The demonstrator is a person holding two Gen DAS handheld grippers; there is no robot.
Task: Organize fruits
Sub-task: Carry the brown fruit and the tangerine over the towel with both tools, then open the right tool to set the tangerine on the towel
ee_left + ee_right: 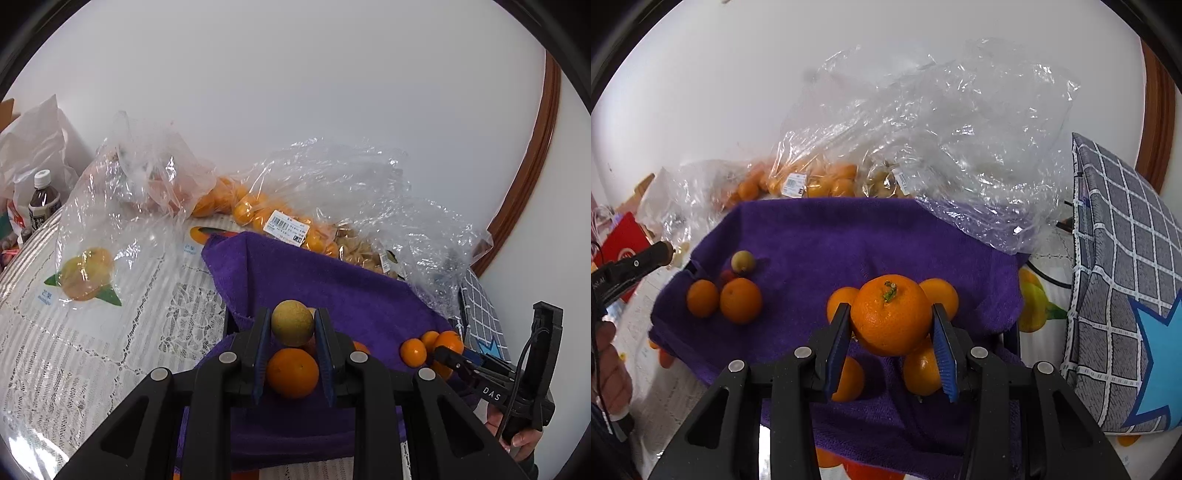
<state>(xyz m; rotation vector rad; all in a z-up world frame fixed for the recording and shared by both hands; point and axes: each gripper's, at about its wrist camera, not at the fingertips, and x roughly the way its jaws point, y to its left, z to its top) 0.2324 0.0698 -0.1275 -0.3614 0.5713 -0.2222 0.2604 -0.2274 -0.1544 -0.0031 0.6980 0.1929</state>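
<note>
**Both tools carry fruit above the purple towel**

Left tool (292,328) pinches a small yellow-green round fruit (292,323) between its blue pads, held above a purple towel (332,288) draped over what seems to be a box or basket; only a dark edge of that container shows. Right tool (891,321) is clamped on a large orange (891,317) with its green stem stub facing up, also over the towel.

On the towel the loose fruit lies in two groups. On the right wrist view's left side, two small oranges (740,300) lie touching, with a small yellow-green fruit (742,261) and something small and red just behind them. Around and under the right tool, several more small oranges (921,371) lie close together.

Behind the towel, on the lace-covered surface (92,332), lie clear plastic bags. One labelled bag (258,214) holds many small oranges; beside it another bag (360,251) holds pale brownish fruit. A further crumpled bag (155,184) lies to the left, contents unclear. A large bag (942,129) sprawls at the towel's far right corner and looks mostly empty.

A dark bottle (43,201) stands at the surface's far left, and a checked cushion (1123,288) leans at the right.
</note>
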